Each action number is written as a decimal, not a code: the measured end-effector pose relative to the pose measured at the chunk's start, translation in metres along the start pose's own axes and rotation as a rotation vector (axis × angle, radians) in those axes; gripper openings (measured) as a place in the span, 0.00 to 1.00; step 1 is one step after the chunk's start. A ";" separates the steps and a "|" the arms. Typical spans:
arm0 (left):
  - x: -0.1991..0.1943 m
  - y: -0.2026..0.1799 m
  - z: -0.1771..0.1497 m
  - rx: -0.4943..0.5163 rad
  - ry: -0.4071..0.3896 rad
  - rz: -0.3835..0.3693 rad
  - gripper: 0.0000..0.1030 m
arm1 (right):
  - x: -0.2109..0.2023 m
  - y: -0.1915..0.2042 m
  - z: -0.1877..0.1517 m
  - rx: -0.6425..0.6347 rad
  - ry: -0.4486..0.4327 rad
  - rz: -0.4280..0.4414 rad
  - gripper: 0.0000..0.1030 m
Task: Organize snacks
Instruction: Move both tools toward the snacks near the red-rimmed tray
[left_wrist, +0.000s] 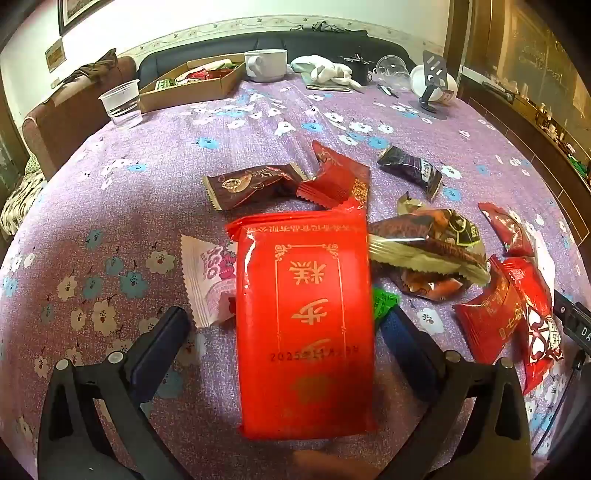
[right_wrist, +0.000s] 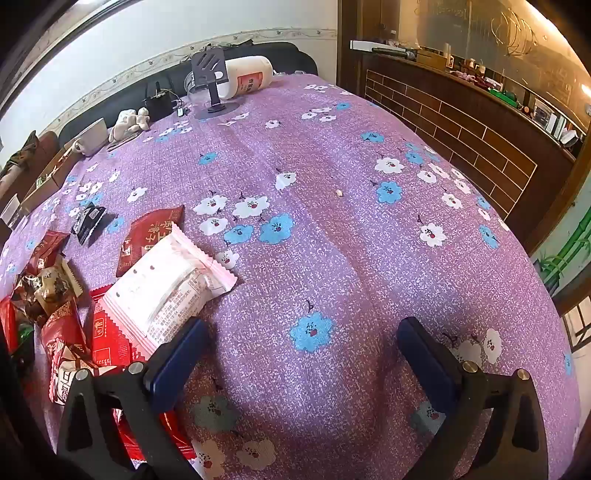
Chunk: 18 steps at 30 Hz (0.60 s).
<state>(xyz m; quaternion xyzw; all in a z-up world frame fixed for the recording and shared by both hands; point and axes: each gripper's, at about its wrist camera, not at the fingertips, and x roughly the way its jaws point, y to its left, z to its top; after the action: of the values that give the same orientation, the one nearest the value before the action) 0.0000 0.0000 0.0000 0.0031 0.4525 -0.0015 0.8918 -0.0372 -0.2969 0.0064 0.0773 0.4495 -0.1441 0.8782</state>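
In the left wrist view a large red snack packet (left_wrist: 306, 317) with gold characters lies between the wide-open fingers of my left gripper (left_wrist: 284, 325), touching neither pad clearly. Around it lie a white-pink packet (left_wrist: 207, 277), a brown packet (left_wrist: 251, 184), small red packets (left_wrist: 332, 181), a dark packet (left_wrist: 412, 170) and a heap of red and brown packets (left_wrist: 491, 295) at the right. My right gripper (right_wrist: 301, 339) is open and empty above bare cloth; a white-pink packet (right_wrist: 170, 288) lies by its left finger (right_wrist: 177, 354), with the snack heap (right_wrist: 55, 295) beyond.
A cardboard box (left_wrist: 192, 83) holding snacks stands at the far left of the table, with a plastic cup (left_wrist: 120, 103) beside it. A white mug (left_wrist: 266, 64), a cloth (left_wrist: 325, 72), a phone stand (left_wrist: 432, 86) and a white jar (right_wrist: 247, 75) stand along the far edge.
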 end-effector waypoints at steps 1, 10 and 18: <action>0.000 0.000 0.000 0.000 0.000 0.000 1.00 | 0.000 0.000 0.000 0.000 0.000 0.000 1.00; 0.000 0.000 0.000 0.000 -0.002 0.000 1.00 | 0.000 0.000 0.000 0.001 0.001 0.001 1.00; 0.000 0.000 0.000 0.000 0.001 0.000 1.00 | 0.000 0.000 0.000 0.001 0.002 0.001 1.00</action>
<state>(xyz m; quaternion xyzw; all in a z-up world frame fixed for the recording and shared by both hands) -0.0001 0.0002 -0.0002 0.0030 0.4528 -0.0015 0.8916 -0.0371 -0.2969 0.0063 0.0779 0.4504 -0.1438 0.8777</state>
